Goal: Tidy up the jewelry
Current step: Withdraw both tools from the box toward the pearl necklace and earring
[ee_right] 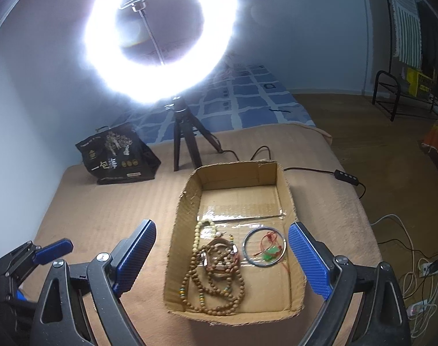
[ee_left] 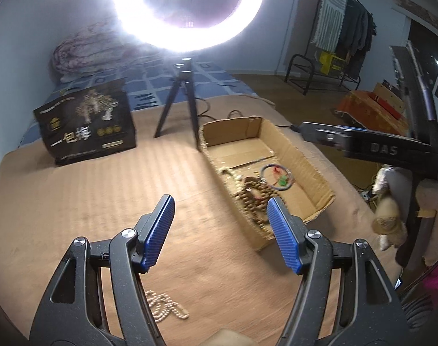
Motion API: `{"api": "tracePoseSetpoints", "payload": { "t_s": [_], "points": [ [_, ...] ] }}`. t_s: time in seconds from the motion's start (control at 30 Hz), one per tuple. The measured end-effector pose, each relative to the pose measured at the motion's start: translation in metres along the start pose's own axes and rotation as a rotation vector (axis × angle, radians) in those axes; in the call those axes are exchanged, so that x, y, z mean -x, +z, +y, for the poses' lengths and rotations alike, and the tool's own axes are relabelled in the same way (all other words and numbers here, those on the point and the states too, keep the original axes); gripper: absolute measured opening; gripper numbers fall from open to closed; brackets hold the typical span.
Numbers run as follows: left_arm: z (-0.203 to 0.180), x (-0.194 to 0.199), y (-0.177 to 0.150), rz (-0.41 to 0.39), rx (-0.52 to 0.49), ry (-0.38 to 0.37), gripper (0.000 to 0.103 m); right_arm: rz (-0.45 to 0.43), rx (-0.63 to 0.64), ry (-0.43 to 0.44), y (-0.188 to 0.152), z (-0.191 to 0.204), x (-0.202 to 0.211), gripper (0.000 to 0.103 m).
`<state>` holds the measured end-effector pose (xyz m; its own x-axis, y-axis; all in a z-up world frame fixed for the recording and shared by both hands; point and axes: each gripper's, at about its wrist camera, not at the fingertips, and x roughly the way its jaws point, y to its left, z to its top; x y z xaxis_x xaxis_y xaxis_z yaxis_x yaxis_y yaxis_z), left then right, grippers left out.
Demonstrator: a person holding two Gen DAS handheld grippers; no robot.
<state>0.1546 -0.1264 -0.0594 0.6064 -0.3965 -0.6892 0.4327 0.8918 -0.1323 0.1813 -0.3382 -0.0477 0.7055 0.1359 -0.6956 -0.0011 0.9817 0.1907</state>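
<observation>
A: Where's the jewelry?

B: Most sits in the cardboard box (ee_right: 233,242): wooden bead strands (ee_right: 213,276) heaped at its near left, a metal bangle (ee_right: 263,248) beside them. One gold chain (ee_left: 167,307) lies loose on the tan blanket (ee_left: 74,201), under my left tongs (ee_left: 220,230).

A: Tongs?

B: Both spread wide, empty. My right tongs (ee_right: 222,255) straddle the box's near end. Bare blanket runs left toward the black bag (ee_right: 118,155); the ring light tripod (ee_right: 187,144) stands behind.

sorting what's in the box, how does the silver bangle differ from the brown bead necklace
The silver bangle is one rigid, smooth metal ring lying flat; the brown bead necklace is a long string of wooden beads piled in loose loops. The bangle covers far less floor. Both lie inside the cardboard box.
</observation>
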Motion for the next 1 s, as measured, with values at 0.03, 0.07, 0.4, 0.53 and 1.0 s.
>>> {"api": "tracePoseSetpoints", "payload": {
  "t_s": [0.03, 0.07, 0.4, 0.53, 1.0],
  "points": [
    [0.007, 0.002, -0.002, 0.001, 0.007, 0.006, 0.069, 0.001, 0.003, 0.003, -0.001, 0.002, 0.001, 0.094],
    [0.015, 0.005, -0.005, 0.003, 0.016, 0.013, 0.069, 0.002, 0.005, 0.008, -0.002, 0.005, 0.002, 0.094],
    [0.086, 0.022, -0.03, 0.026, 0.112, 0.07, 0.069, 0.024, 0.028, 0.078, -0.011, 0.032, 0.003, 0.094],
    [0.102, 0.03, -0.041, 0.031, 0.121, 0.064, 0.069, 0.048, 0.051, 0.114, -0.018, 0.048, 0.001, 0.089],
    [0.099, 0.009, -0.092, 0.182, 0.06, -0.039, 0.069, 0.172, 0.107, 0.219, -0.031, 0.103, -0.039, 0.065]
  ]
}}
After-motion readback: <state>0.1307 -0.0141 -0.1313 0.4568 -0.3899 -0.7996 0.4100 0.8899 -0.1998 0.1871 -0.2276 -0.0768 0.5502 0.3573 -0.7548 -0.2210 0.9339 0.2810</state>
